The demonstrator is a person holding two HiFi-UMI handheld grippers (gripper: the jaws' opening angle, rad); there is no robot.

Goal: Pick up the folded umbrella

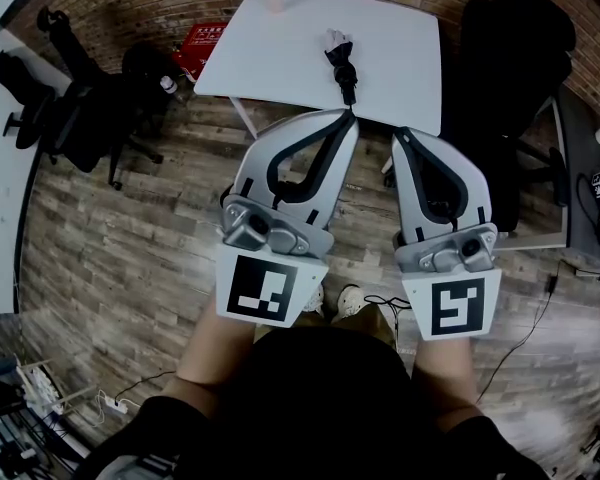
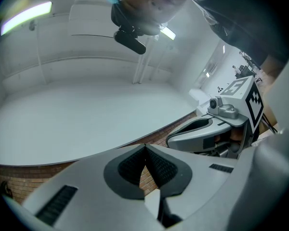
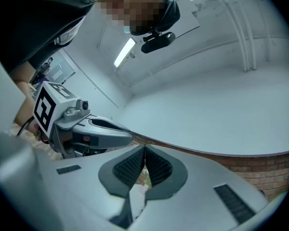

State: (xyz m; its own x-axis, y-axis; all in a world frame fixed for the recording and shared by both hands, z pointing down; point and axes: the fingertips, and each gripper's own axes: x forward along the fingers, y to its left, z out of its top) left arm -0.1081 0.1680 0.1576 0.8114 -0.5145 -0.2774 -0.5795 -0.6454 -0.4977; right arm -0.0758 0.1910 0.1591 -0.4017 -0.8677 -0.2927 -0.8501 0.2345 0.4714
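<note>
Black folded umbrella [image 1: 341, 63] lies on the white table [image 1: 270, 63], so you hold left gripper [image 1: 351, 117] and right gripper [image 1: 400, 134] short of it, jaws together, empty.

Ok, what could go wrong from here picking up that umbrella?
Both the left tongs and the right tongs are shut and empty; reaching the folded umbrella that way would likely just shove it. It lies close to the near edge of the table, so a nudge might roll it off.
</note>
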